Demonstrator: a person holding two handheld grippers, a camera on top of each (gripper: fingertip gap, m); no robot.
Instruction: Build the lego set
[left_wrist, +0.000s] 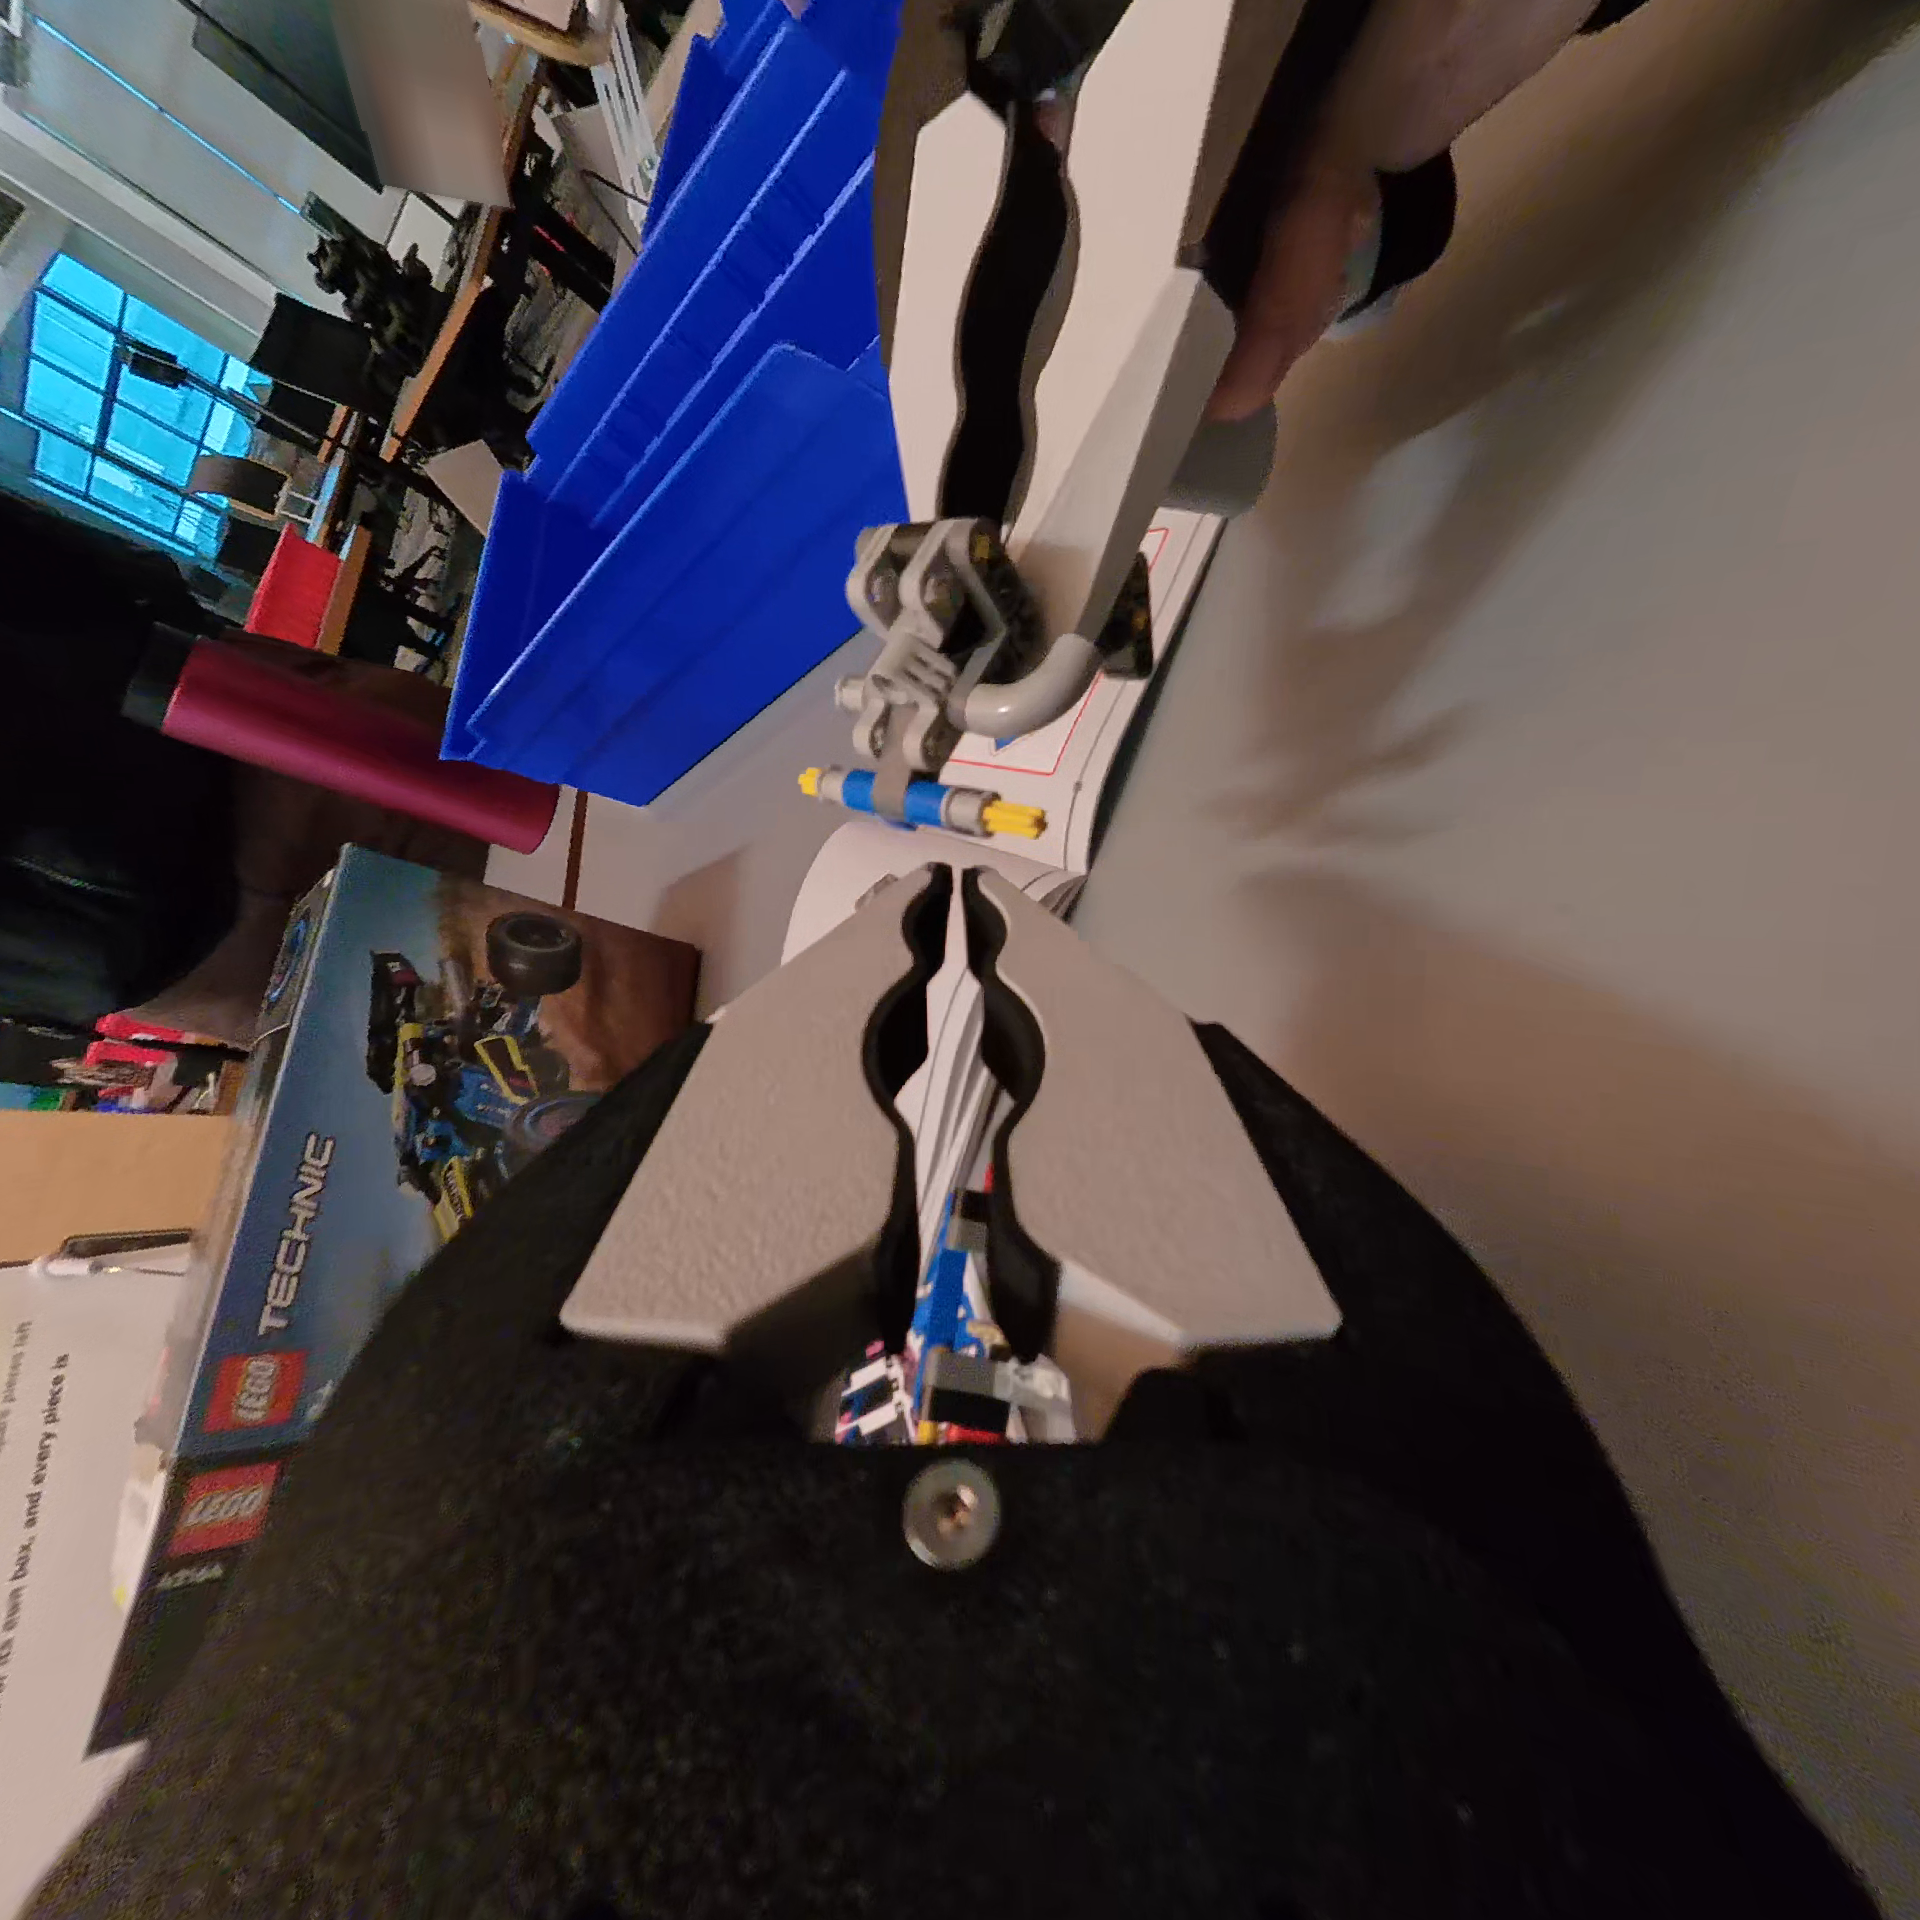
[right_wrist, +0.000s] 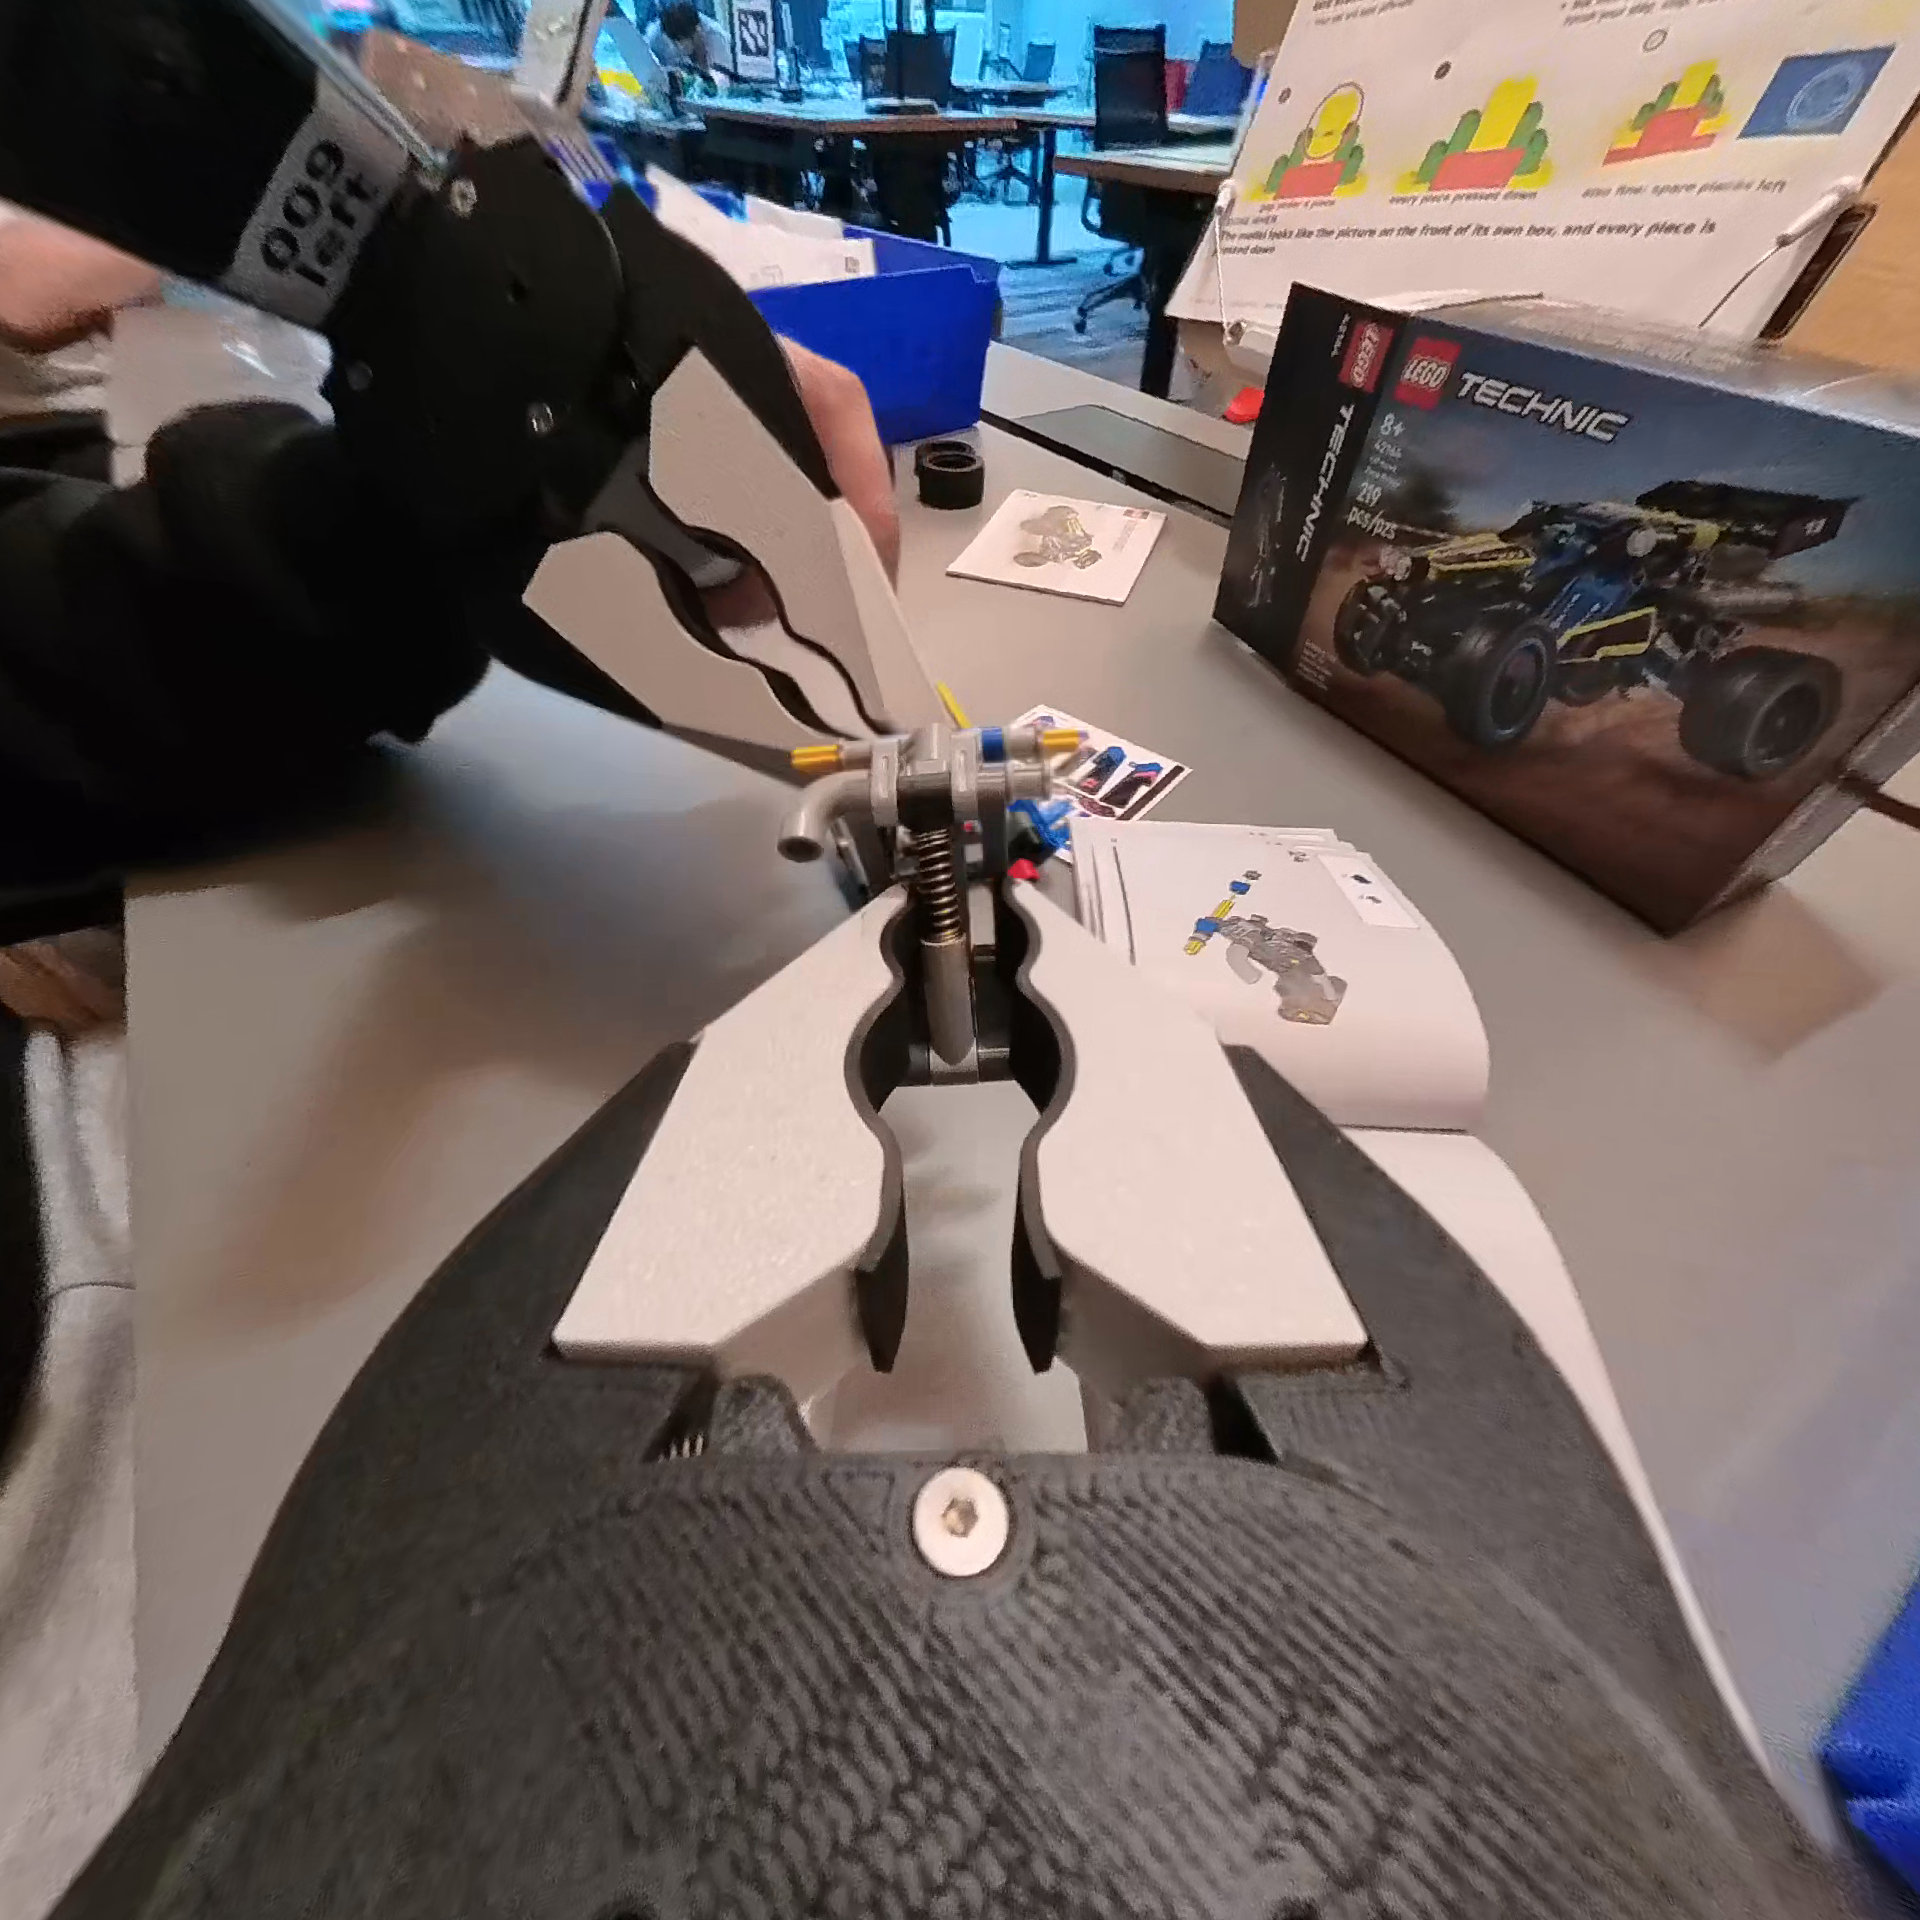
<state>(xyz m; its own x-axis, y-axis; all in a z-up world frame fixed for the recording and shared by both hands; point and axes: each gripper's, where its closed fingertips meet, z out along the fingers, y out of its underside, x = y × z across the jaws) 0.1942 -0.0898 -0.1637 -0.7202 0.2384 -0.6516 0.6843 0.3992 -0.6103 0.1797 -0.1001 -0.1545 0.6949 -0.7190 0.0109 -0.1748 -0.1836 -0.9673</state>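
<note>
My right gripper (right_wrist: 958, 899) is shut on a grey Lego assembly (right_wrist: 925, 800) with a spring shock absorber, held above the grey table (right_wrist: 468, 987). A cross axle (right_wrist: 935, 750) with blue bushes and yellow ends runs across the assembly's far end. In the left wrist view the assembly (left_wrist: 925, 623) hangs from the right gripper (left_wrist: 987, 540), with the axle (left_wrist: 920, 805) nearest me. My left gripper (left_wrist: 956, 881) is shut with nothing visible between its tips, just short of the axle. In the right wrist view the left gripper (right_wrist: 894, 727) comes in from the upper left, its tips beside the axle.
An open instruction booklet (right_wrist: 1299, 956) lies right of the assembly, with a sticker sheet (right_wrist: 1112, 774) and small blue parts (right_wrist: 1044, 821) behind it. The Lego box (right_wrist: 1558, 582) stands at right. A black tyre (right_wrist: 948, 475), a leaflet (right_wrist: 1055, 545) and blue bins (right_wrist: 883, 322) are farther back. Both grippers' tips are close together, under 4 cm apart.
</note>
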